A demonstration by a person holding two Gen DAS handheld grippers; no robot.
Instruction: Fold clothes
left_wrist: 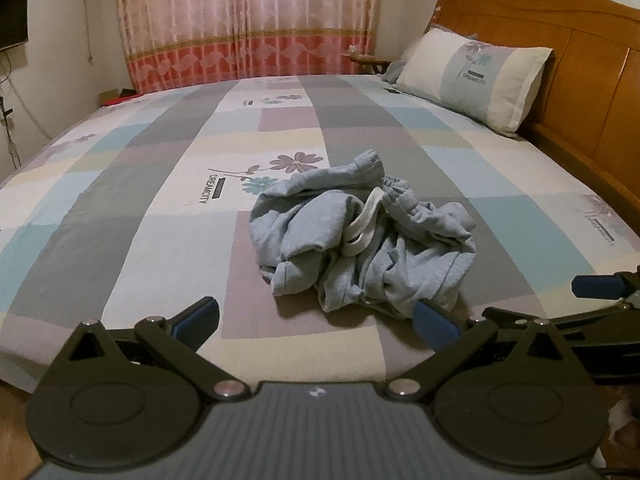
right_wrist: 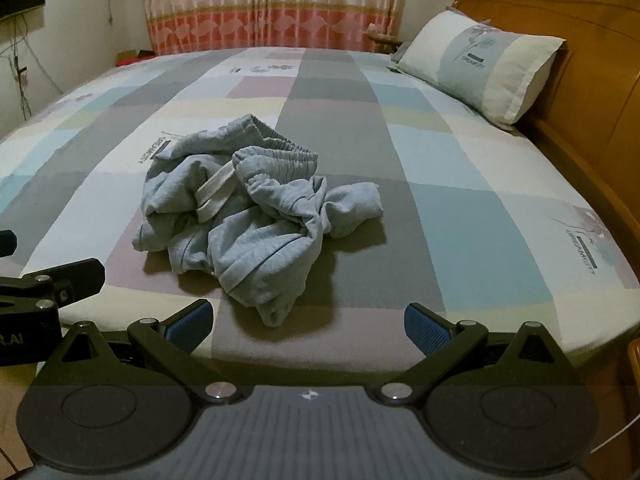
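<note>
A crumpled grey-blue garment (left_wrist: 360,236) with an elastic waistband and a white drawstring lies in a heap on the patchwork bed sheet (left_wrist: 160,216). It also shows in the right wrist view (right_wrist: 252,212). My left gripper (left_wrist: 316,320) is open and empty, just short of the heap's near edge. My right gripper (right_wrist: 308,326) is open and empty, near the bed's front edge, with the heap ahead and slightly left. The right gripper's fingers (left_wrist: 596,286) show at the right edge of the left wrist view. Part of the left gripper (right_wrist: 52,284) shows at the left edge of the right wrist view.
A pillow (left_wrist: 476,76) leans against the wooden headboard (left_wrist: 580,52) at the far right. Pink curtains (left_wrist: 248,20) hang behind the bed. A dark screen (left_wrist: 12,16) and cables are on the left wall. Wooden floor shows below the bed's front edge.
</note>
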